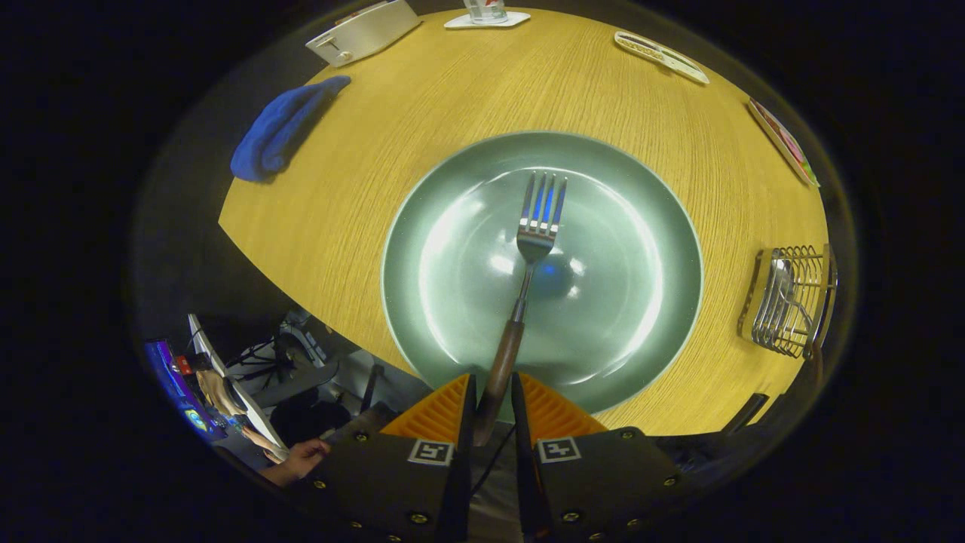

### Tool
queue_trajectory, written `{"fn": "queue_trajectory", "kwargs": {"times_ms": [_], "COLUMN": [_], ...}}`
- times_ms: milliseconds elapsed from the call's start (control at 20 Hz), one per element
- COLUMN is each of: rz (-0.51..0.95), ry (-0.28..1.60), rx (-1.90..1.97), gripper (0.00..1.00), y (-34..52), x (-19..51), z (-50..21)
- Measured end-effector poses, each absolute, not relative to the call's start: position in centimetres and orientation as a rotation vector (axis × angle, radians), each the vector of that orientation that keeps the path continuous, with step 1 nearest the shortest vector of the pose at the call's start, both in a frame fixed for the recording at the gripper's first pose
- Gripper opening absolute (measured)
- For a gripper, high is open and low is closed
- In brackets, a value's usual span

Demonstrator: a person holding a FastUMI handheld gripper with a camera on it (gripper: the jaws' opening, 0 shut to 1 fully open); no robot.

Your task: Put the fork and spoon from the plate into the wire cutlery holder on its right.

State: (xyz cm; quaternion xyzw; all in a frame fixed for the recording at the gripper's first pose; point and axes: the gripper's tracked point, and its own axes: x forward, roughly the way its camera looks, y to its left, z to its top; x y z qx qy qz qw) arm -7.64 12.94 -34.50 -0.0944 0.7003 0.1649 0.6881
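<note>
Gripper view | jaws clamp fork (528, 286) handle over plate (422, 226) | wire cutlery holder (791, 302) holds spoon (780, 290)

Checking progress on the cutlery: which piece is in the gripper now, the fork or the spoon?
The fork: its wooden handle sits between the gripper's closed fingers, tines over the green plate. A spoon-like piece stands in the wire holder.

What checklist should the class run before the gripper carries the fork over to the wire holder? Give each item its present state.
1. Grip: gripper has both fingers pressed on the wooden handle of the fork: ok.
2. Fork lifted off the plate: cannot tell.
3. Fork straight along the fingers, tines forward: ok.
4. Wire cutlery holder stands right of the plate, upright: ok.
5. Room in the holder: a utensil already inside, free space cannot tell.
6. Bare table between plate and holder: ok.
</note>
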Motion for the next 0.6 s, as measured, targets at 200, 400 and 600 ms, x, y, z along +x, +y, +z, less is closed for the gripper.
{"fn": "queue_trajectory", "kwargs": {"times_ms": [200,400,600], "rz": [0.377,0.420,0.475], "ry": [1.568,1.555,1.532], "rx": [-0.287,-0.394,-0.474], "gripper": [0.26,0.26,0.09], "y": [10.8,9.1,8.6], "x": [-7.7,-7.0,-6.6], "z": [-34.9,-35.3,-35.5]}}
